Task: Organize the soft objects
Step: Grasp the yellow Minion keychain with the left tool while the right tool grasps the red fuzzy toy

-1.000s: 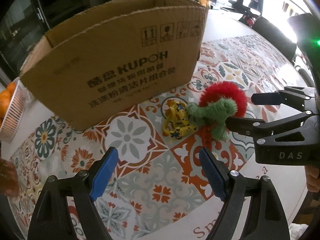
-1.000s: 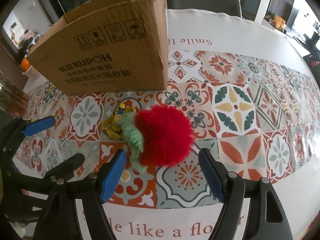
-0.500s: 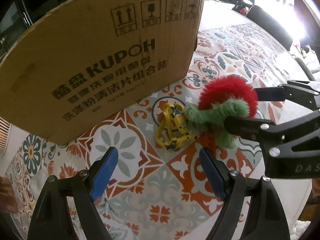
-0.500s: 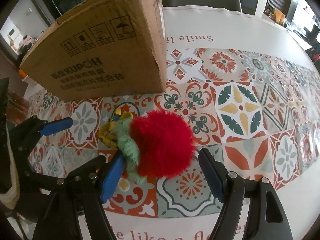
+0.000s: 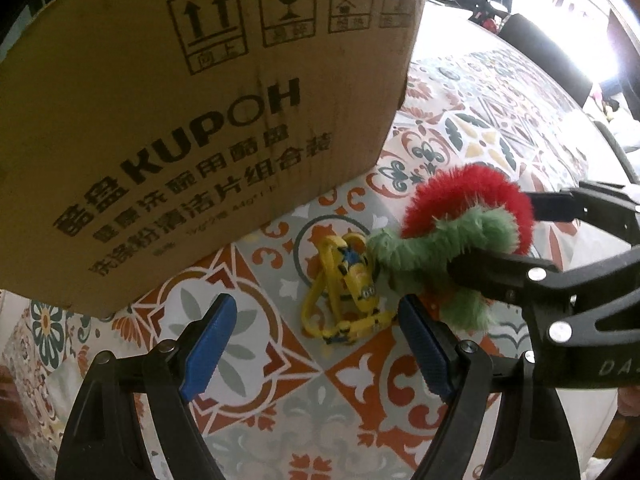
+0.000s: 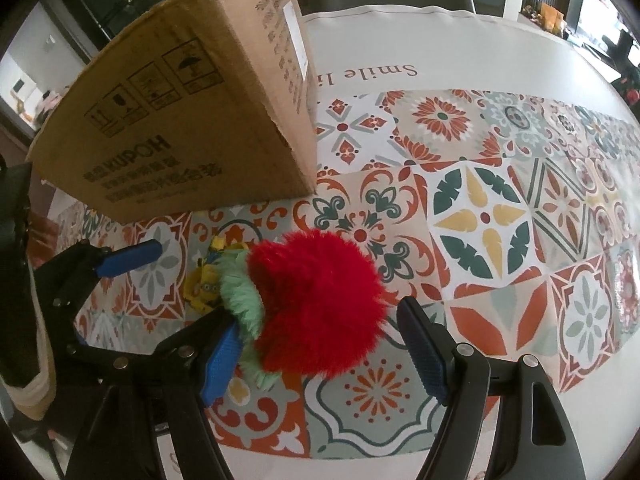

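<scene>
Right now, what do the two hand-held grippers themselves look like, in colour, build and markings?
Both match. The left hand-held gripper has black plastic finger arms with silver rivets and ribbed blue pads. The right hand-held gripper is the same build: black arms, blue textured pads, silver rivets. Seen from the left wrist view, its black body carries pale letters reading "DAS" at the frame edge. No cables or sleeves are visible.

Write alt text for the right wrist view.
A fluffy red and green plush toy lies on a patterned tablecloth between the open blue-padded fingers of the right gripper. A small yellow toy lies just left of it, a cardboard box stands behind, and the left gripper reaches in from the left.
</scene>
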A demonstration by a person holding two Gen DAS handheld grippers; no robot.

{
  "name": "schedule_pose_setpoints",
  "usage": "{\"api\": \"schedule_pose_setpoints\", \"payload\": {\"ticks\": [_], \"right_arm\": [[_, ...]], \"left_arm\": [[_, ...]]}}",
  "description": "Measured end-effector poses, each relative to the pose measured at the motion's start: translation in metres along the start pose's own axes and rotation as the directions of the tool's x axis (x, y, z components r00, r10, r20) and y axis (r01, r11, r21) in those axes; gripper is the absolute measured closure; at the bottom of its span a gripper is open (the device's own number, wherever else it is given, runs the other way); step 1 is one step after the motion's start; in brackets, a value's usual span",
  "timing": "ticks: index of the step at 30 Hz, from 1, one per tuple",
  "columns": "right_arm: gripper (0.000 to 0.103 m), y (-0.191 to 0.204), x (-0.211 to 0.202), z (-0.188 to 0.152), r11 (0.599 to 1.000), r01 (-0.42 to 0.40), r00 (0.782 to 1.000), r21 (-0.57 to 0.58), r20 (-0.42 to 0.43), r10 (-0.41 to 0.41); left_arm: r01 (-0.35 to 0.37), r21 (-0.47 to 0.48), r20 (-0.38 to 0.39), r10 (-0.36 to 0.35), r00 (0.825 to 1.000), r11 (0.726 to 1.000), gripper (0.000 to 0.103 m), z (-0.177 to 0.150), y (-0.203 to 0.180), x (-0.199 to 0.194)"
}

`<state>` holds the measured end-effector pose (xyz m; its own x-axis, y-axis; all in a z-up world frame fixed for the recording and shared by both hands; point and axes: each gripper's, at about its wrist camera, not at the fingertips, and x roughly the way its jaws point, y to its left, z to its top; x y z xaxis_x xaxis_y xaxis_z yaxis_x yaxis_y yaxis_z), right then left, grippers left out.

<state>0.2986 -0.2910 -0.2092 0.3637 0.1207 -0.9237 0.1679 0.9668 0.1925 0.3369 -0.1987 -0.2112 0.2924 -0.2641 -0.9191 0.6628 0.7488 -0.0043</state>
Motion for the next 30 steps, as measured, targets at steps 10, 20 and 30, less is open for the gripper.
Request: {"api": "schedule_pose_setpoints", "payload": {"ticks": [10,20,30], "right_arm": [[0.029,-0.005,0.008,0.009,1.000,-0.019,1.000,0.024,0.011,0.018],[0.051,-0.001,0.020,0.008,0.998,-0.047,0.999,0.042,0.003,0.046],[0.059,0.008,0.010,0.002,0.999,-0.036,0.999,0.024,0.035,0.035]], "left_arm": [[-0.001,-0.040,0.004,0.001,1.000,0.999,0.044,0.007,-0.002,0.011],[0.028,-0.102,0.007,-0.028,1.000,0.994,0.066,0.002,0.006,0.013],[0.077,-0.226,0.036,-0.070,0.997,0.971,0.069,-0.017,0.023,-0.001]]}}
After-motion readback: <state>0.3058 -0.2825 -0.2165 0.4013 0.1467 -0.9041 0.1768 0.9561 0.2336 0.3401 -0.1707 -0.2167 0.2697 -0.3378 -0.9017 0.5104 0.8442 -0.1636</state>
